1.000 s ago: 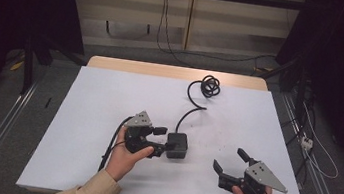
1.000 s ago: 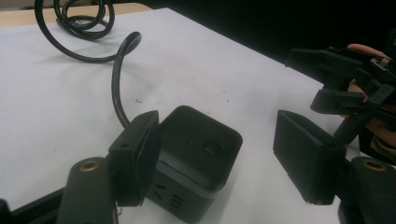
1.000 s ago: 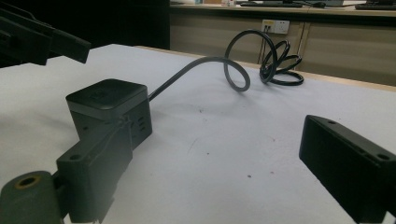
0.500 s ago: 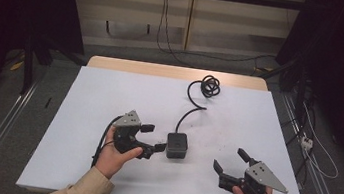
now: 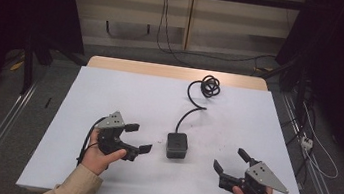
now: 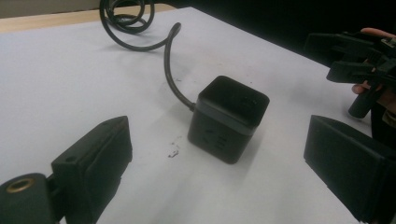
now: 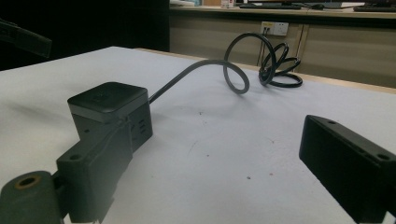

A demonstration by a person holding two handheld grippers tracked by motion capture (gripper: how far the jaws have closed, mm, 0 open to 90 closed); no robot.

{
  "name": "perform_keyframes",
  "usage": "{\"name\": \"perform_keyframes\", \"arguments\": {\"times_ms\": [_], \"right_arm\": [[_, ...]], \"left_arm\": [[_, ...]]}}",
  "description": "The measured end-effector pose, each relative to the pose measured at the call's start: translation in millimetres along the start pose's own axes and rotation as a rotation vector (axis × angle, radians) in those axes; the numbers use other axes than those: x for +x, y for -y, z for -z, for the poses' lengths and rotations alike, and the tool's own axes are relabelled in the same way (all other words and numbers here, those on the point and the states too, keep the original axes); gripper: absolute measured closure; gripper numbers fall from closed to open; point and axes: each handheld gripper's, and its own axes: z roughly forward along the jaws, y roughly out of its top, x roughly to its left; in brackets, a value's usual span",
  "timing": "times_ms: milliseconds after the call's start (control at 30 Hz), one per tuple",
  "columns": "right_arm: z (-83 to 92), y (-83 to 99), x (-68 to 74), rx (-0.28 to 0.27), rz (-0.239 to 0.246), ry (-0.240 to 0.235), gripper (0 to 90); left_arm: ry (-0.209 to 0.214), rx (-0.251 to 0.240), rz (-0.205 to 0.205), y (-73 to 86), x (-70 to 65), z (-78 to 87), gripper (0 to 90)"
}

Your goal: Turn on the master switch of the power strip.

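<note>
Black plastic cube: the black cube-shaped power socket (image 5: 176, 145) stands upright on the white table top (image 5: 120, 95), just ahead of my left jaws and a little to their right in the left gripper view, clear of both pads.
Cord: its black rubber cable (image 5: 189, 110) runs from the cube's far face away from the jaws to a loose coil (image 5: 207, 86) near the table's far edge.
Left gripper: my left gripper (image 5: 135, 138) has its jaws wide apart with nothing between them; they have just been opening.
Change: 1 second ago those jaws sat against the cube's left side; now the gripper has backed off to the left and a strip of bare table lies between its pads and the cube.
Meaning: I judge the cube has just been let go and placed, so this step looks finished and the cube is free for the next hold.
Right gripper: my right gripper (image 5: 231, 161) holds where it was, jaws apart and empty, the cube beyond its left jaw in the right gripper view.
Writing: 0 brands or labels readable; I see faint embossed marks on the cube's side (image 6: 219, 140), too dim to read.
</note>
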Motion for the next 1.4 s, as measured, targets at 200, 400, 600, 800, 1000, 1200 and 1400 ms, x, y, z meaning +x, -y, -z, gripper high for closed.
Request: {"name": "perform_keyframes", "arguments": {"times_ms": [200,400,600,800,1000,1200,1400], "right_arm": [[0.3,-0.2,-0.2,-0.001,0.004,-0.001,9.0],[0.0,-0.2,0.4,0.001,0.002,-0.001,9.0],[0.2,-0.6,0.4,-0.002,0.000,0.000,9.0],[-0.1,-0.6,0.7,-0.002,-0.001,0.001,9.0],[0.2,-0.5,0.0,-0.001,0.000,0.001,9.0],[-0.1,-0.3,0.3,-0.001,-0.002,0.001,9.0],[0.1,-0.5,0.1,-0.002,-0.002,0.001,9.0]], "left_arm": [[-0.019,0.007,0.001,6.6,6.1,10.2,6.4],[-0.034,-0.003,0.002,10.9,11.3,19.9,5.8],[-0.038,-0.001,0.001,15.6,15.8,27.3,5.6],[-0.046,0.001,0.004,20.0,19.3,32.6,5.6],[-0.058,0.000,0.009,23.8,23.9,39.9,5.6],[-0.071,-0.001,0.010,27.9,28.4,46.8,5.7],[-0.089,0.001,0.014,32.6,32.4,53.8,5.7]]}}
